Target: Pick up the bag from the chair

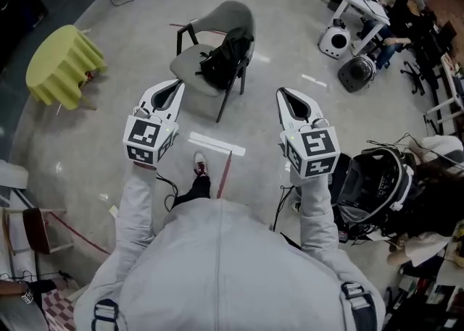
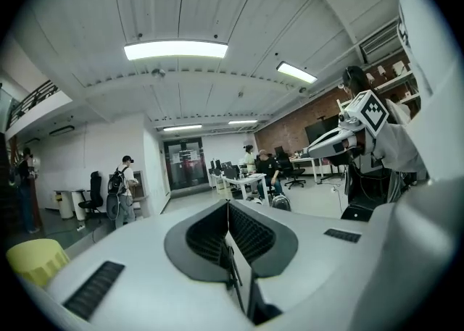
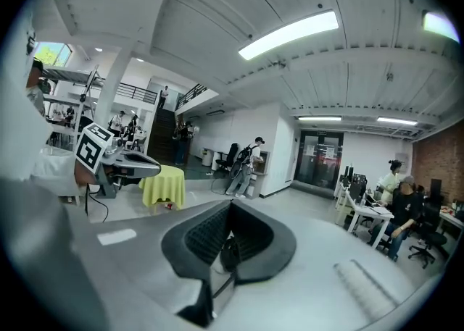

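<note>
Black fabric bag (image 1: 226, 58) on grey shell chair (image 1: 190, 69), twelve o'clock. Left gripper (image 1: 174, 88) and right gripper (image 1: 286, 96) fully closed, empty, well apart from it. Yellow-draped round table (image 1: 61, 65), ten o'clock; white floor tape strip (image 1: 216, 143) lies before the chair.

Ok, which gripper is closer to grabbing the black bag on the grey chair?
Left, probably, but only narrowly. The left gripper sits nearer the black fabric bag on the grey padded chair than the right gripper. Both are shut and must open first.
</note>
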`<state>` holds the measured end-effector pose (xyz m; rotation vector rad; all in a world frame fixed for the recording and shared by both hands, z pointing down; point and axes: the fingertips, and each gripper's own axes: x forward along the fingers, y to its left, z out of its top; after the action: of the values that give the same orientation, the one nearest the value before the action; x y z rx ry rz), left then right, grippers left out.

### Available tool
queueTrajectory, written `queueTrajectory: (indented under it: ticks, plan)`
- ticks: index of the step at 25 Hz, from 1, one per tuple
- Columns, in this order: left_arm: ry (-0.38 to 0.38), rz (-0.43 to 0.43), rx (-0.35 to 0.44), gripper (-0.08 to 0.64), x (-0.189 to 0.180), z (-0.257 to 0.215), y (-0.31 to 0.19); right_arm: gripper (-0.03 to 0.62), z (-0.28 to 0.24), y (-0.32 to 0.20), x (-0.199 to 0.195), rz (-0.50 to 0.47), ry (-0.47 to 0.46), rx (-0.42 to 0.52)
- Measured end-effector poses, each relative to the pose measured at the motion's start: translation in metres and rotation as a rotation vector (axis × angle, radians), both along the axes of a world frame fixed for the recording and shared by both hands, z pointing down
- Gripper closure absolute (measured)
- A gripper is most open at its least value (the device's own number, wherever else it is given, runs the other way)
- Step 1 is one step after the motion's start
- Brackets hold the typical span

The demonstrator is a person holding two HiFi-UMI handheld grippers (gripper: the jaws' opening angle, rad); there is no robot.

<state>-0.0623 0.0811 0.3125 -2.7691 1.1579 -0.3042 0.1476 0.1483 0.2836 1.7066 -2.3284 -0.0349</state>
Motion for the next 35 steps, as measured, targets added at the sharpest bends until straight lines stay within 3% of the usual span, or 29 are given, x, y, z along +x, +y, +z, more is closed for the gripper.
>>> queueTrajectory:
  ticks: [4, 8, 16, 31, 35]
  plan:
    - [-0.009, 0.038, -0.007, 0.552, 0.002, 0.004, -0.061, 0.581, -0.007, -0.059, -0.005, -0.007, 0.021, 0.027]
    - [0.043, 0.079, -0.045, 0.552, 0.004, 0.005, -0.126, 0.581, -0.015, -0.120, -0.012, -0.025, 0.035, 0.053]
    - [0.020, 0.158, -0.052, 0.549, 0.008, 0.014, -0.227, 0.581, -0.005, -0.223, -0.012, -0.016, -0.042, 0.025]
    - [-0.016, 0.226, -0.228, 0.468, 0.013, 0.086, -0.330, 0.497, 0.053, -0.342, -0.021, -0.031, -0.036, -0.137]
    - [-0.058, 0.223, -0.286, 0.453, 0.019, 0.114, -0.352, 0.441, 0.075, -0.375, -0.019, -0.073, 0.026, -0.200]
